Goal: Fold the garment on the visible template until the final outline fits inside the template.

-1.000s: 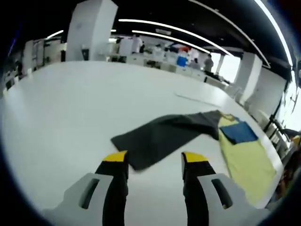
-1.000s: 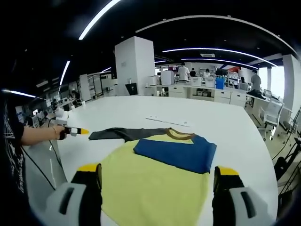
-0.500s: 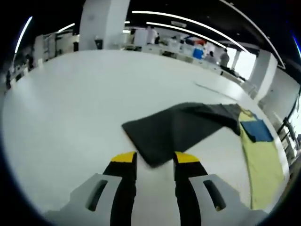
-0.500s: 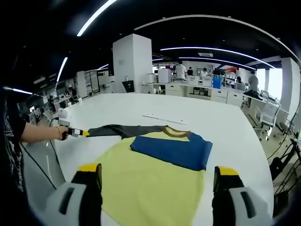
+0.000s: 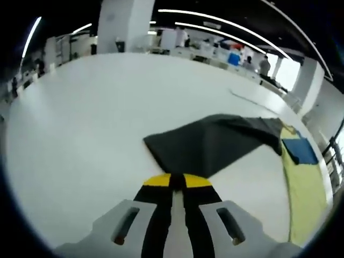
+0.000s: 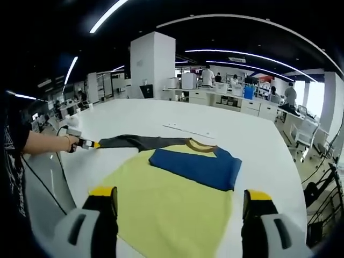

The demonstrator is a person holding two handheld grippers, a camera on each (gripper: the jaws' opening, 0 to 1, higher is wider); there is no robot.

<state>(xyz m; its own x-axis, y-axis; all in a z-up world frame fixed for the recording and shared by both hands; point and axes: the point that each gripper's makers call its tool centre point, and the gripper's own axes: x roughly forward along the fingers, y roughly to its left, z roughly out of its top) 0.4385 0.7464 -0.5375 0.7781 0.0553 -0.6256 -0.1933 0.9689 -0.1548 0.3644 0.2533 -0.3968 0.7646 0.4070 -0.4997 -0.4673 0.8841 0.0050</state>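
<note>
A long-sleeved shirt lies flat on the white table [image 5: 80,118]. Its yellow body [image 6: 166,199] has a brown collar [image 6: 200,145], and the blue sleeve [image 6: 196,167] is folded across the chest. The dark grey sleeve [image 5: 212,144] stretches out sideways. My left gripper [image 5: 172,181] is shut on that sleeve's cuff edge, and in the right gripper view the left gripper [image 6: 86,143] pinches the end of the dark sleeve [image 6: 137,142]. My right gripper [image 6: 180,194] hangs open over the shirt's lower body, with nothing between its jaws.
A thin pale strip [image 6: 188,130] lies on the table beyond the collar. A person's forearm [image 6: 43,145] reaches in from the left. The table edge [image 6: 293,177] runs close on the right, with office chairs [image 6: 309,129] beyond. A white pillar [image 6: 152,64] and desks stand behind.
My left gripper closed from open onto the dark sleeve's cuff and moved in toward it. The right gripper stayed open and nearly still.
</note>
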